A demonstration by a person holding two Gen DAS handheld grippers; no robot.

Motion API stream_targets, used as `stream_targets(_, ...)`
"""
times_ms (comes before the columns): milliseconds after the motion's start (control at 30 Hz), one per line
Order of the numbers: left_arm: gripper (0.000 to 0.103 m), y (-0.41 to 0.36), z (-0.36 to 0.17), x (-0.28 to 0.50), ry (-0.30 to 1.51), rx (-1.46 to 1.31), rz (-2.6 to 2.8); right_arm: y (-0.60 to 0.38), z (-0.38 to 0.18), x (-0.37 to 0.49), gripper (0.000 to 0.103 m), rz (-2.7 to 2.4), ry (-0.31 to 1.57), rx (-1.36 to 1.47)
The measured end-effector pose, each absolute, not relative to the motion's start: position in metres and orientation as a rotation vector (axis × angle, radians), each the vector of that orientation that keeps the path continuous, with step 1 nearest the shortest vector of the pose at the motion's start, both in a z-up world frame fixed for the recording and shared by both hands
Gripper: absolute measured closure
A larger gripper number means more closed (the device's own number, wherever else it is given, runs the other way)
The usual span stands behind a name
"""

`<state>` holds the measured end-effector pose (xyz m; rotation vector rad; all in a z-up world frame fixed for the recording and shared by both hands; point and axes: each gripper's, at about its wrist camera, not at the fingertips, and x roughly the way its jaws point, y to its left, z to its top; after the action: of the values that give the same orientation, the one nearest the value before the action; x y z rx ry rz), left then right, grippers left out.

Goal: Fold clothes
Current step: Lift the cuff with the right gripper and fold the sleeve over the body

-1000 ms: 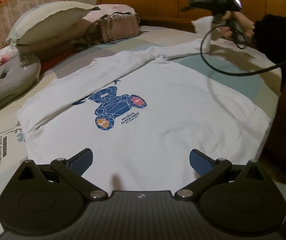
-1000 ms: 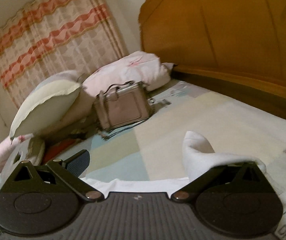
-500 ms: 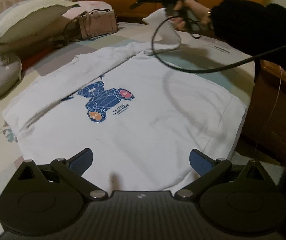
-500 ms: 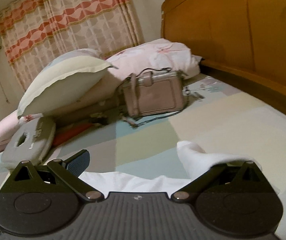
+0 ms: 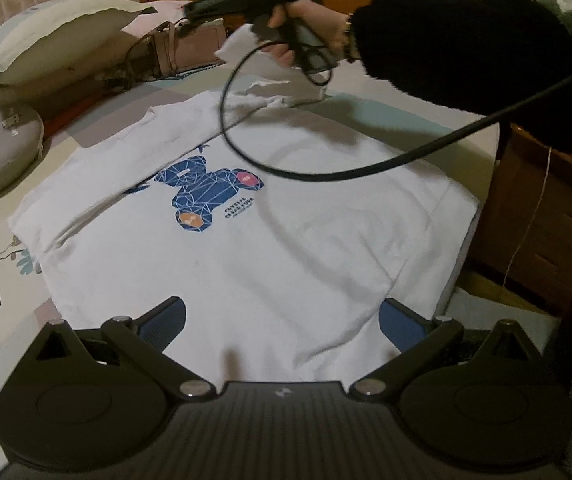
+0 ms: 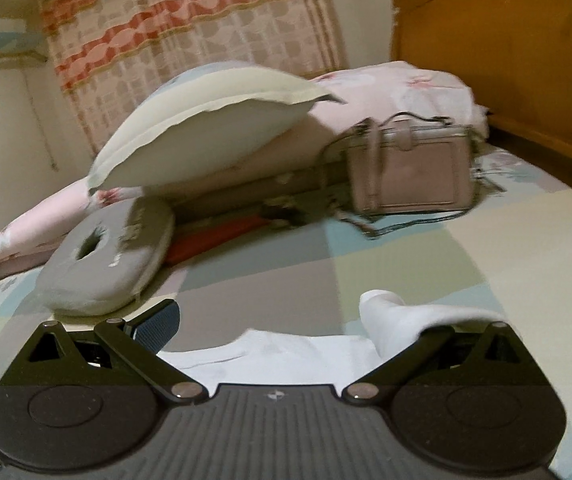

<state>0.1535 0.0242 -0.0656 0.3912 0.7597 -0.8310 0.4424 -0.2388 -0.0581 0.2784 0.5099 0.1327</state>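
Note:
A white shirt (image 5: 270,216) with a blue bear print (image 5: 206,192) lies flat on the bed. My left gripper (image 5: 282,320) is open and empty, just above the shirt's near hem. My right gripper (image 6: 278,324) has its jaws wide apart, and the white sleeve (image 6: 398,320) is draped over its right finger, lifted off the bed. In the left wrist view the right gripper (image 5: 242,4) hangs above the shirt's far end with the sleeve (image 5: 242,44) hanging from it.
A pink handbag (image 6: 410,168), a large pillow (image 6: 210,128) and a grey ring cushion (image 6: 106,256) lie at the far side of the bed. A wooden headboard (image 6: 506,60) stands on the right. A black cable (image 5: 366,168) hangs over the shirt. A wooden cabinet (image 5: 546,216) stands beside the bed.
My right gripper has carried the sleeve left across the far end of the shirt, and its view has swung left. My left gripper has stayed open by the hem.

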Motion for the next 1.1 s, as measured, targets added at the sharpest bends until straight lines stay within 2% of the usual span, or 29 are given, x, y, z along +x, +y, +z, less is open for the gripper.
stream_targets(667, 0.001, 0.035, -0.087, 0.138, 0.845, 0.395, -0.768, -0.119, -0.055, 0.461, 0.0, 0.331, 0.504, 0.193)
stream_targets(1100, 0.001, 0.034, -0.088, 0.134, 0.851, 0.385, -0.766, -0.084, -0.05, 0.453, 0.0, 0.411, 0.501, 0.187)
